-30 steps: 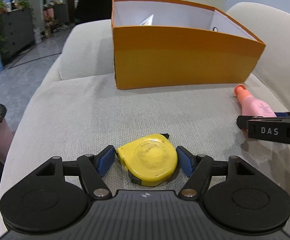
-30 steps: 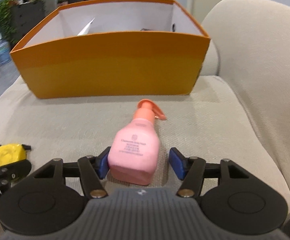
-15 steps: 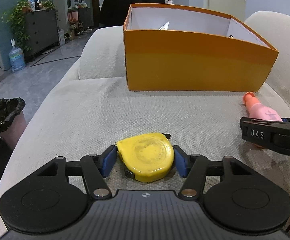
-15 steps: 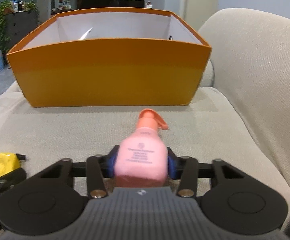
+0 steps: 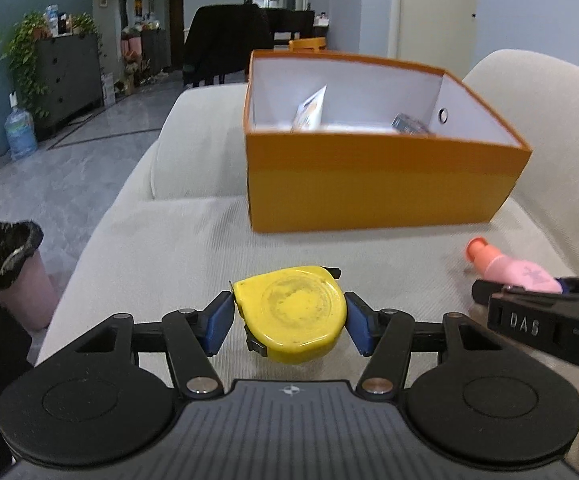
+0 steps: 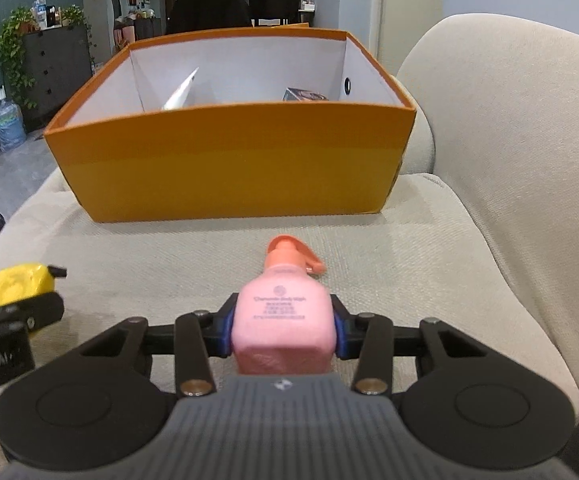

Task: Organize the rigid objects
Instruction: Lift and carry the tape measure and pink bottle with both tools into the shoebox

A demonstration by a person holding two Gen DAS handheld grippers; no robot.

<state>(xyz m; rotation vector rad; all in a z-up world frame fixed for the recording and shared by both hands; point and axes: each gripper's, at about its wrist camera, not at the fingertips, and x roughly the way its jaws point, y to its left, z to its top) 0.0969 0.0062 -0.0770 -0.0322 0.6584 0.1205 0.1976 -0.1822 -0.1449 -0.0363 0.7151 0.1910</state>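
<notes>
A yellow tape measure [image 5: 293, 316] sits between the blue pads of my left gripper [image 5: 289, 322], which is shut on it just above the beige sofa seat. A pink pump bottle [image 6: 285, 312] with a coral cap lies pointing at the box; my right gripper [image 6: 283, 328] is closing on it, its pads pressing both sides. An open orange box [image 5: 381, 184] stands ahead of both grippers on the seat. From the right wrist view the tape measure [image 6: 15, 286] shows at the far left; from the left wrist view the bottle [image 5: 517, 274] shows at the right.
Inside the orange box [image 6: 229, 168] lean a white tube [image 6: 179, 94] and a small carton [image 6: 303, 94]. The sofa backrest [image 6: 509, 140] rises on the right. A bin with a black liner [image 5: 9, 248] stands on the floor at the left.
Both grippers have closed from wide apart onto their objects. The left gripper has risen with the tape measure, so more of the box's inside shows.
</notes>
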